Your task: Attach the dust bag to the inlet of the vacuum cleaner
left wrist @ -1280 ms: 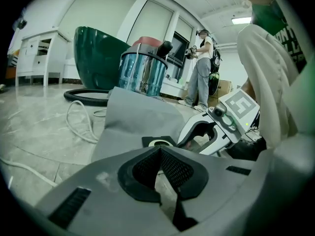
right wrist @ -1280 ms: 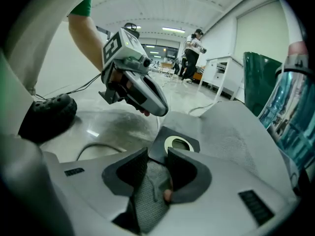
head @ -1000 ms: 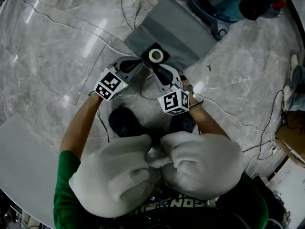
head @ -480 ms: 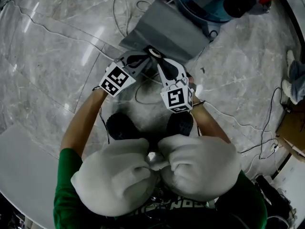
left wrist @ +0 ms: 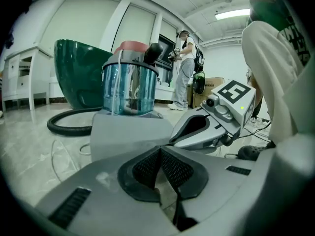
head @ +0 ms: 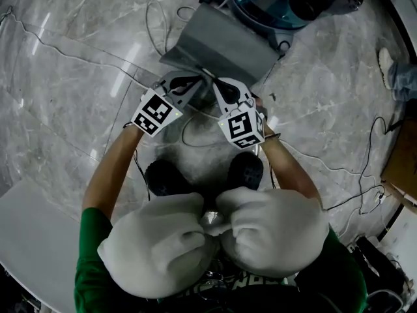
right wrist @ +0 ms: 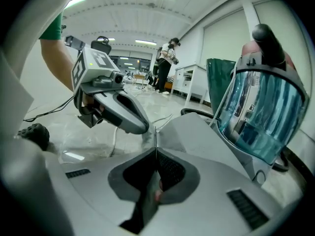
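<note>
Grey dust bag is lying on the floor just before the vacuum cleaner, the left tongs clamping its edge farthest from that cleaner, the right tongs closing on the same thin edge. Both grips are probably needing to hold it level while squaring it to the unseen inlet

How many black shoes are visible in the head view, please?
2. One rounded black shoe rests on the grey marble floor beside the person's left forearm; the other black shoe lies to its right, beside the right forearm. The white trousers may hide more.
</note>
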Motion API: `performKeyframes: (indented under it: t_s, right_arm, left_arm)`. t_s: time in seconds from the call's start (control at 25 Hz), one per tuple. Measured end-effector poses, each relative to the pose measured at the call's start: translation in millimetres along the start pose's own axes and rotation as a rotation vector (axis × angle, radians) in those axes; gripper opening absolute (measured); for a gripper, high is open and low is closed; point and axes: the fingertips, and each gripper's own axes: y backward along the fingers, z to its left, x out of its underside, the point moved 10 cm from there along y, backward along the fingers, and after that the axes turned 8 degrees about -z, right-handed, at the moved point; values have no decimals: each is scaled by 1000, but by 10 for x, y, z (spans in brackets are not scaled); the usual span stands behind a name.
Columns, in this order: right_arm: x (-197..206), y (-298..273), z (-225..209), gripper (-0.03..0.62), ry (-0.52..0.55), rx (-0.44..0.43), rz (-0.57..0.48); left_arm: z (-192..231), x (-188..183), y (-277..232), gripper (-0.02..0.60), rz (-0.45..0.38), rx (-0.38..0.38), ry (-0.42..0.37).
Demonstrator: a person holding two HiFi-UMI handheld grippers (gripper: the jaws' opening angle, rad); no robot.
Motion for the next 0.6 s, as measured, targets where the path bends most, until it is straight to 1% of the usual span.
performKeyframes:
  t_s: [0.2, 0.28, 0.4, 0.44, 0.52, 0.6]
  right_arm:
    - [-176, 177, -38, 14, 14, -12, -54]
    - [-299, 271, -73, 14, 12, -12, -85]
    - [-526, 432, -143, 14, 18, -6, -126]
    - [-597, 486, -178, 14, 22, -2, -137]
    - [-723, 589, -268, 14, 21, 14, -156]
    - [-806, 685, -365, 14, 21, 33, -170]
  left_arm:
    - [179, -543, 188, -3, -90, -61, -102]
    - [266, -755, 206, -3, -97, -54, -145]
    - [347, -969, 171, 0, -44, 19, -227]
    - [356, -1024, 150, 36, -19, 52, -248]
    - [360, -1129, 105, 56, 14, 112, -250]
    - [360, -1237, 77, 58, 12, 149, -218]
